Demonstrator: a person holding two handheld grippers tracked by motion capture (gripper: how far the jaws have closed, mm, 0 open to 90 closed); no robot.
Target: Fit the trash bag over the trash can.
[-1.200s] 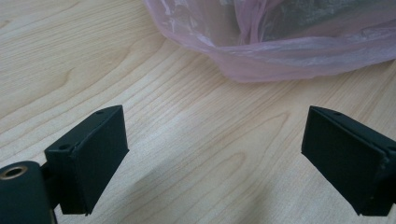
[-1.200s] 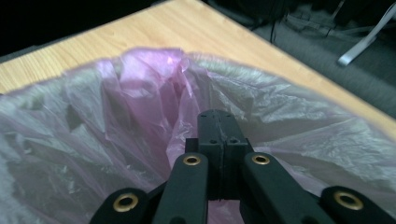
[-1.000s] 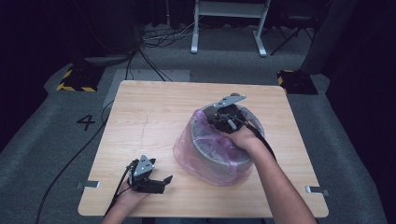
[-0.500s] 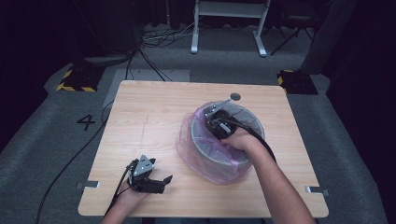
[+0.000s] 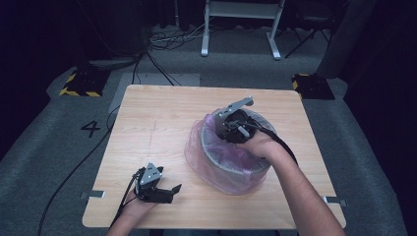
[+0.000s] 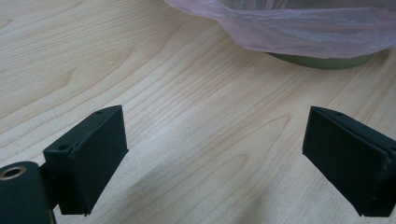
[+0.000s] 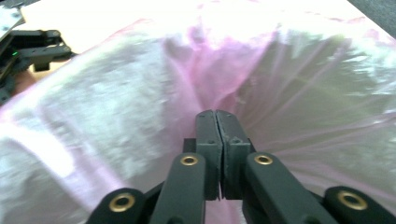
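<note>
A round grey-green bin [image 5: 209, 150] stands on the table's right half, lined with a thin pink plastic bag [image 5: 216, 169] that hangs over its rim. My right gripper [image 5: 230, 133] points down into the bin's mouth. In the right gripper view its jaws [image 7: 216, 114] are pressed together, and the bag's [image 7: 116, 107] folds run in to their tips, so a pinch of film is held. My left gripper [image 5: 171, 194] rests near the table's front left, open and empty; in the left gripper view [image 6: 215, 149] its jaws stand wide apart over bare wood, short of the bag [image 6: 289, 23].
The wooden table [image 5: 147, 128] has free room on its left and far sides. Cables trail from both grippers. On the dark floor beyond the table stand a white frame's legs [image 5: 241, 29] and two weights with yellow-black stripes [image 5: 78, 83].
My right gripper dipped lower into the bin half a second ago and has since risen a little, its grey top plate tilting up again. The left gripper has not moved.
</note>
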